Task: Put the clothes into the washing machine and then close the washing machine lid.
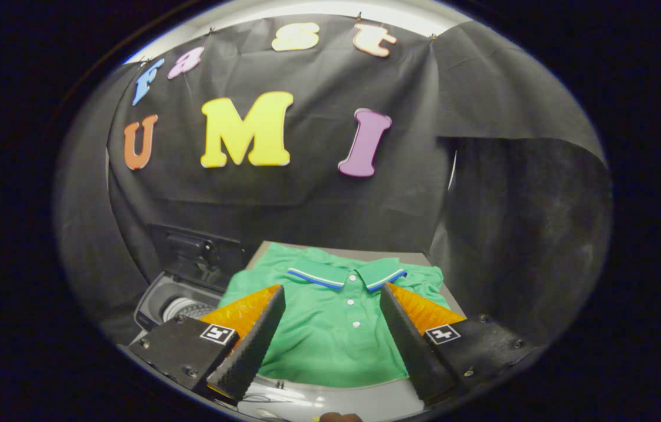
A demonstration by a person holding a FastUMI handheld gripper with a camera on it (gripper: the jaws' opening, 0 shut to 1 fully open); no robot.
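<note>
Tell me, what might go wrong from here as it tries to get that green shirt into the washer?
The gripper is open, its fingers spread above the green polo shirt, gripping nothing. Closing on the flat, smooth cloth may pinch only a thin fold that slips out. The shirt lies spread wide on the table, so a sleeve could drape over the rim of the washing machine beside it. Trailing cloth could then catch under the open lid.

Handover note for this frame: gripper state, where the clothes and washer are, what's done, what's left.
Gripper: fingers open, holding nothing, hovering over the green polo shirt.
Shirt: lying flat on the surface, collar away from the fingers, not yet picked up.
Washing machine: beside the shirt, beyond the left finger; lid is up and the drum is visible.
Done: nothing yet.
Left: grasp the shirt, drop it into the drum, close the lid.
</note>
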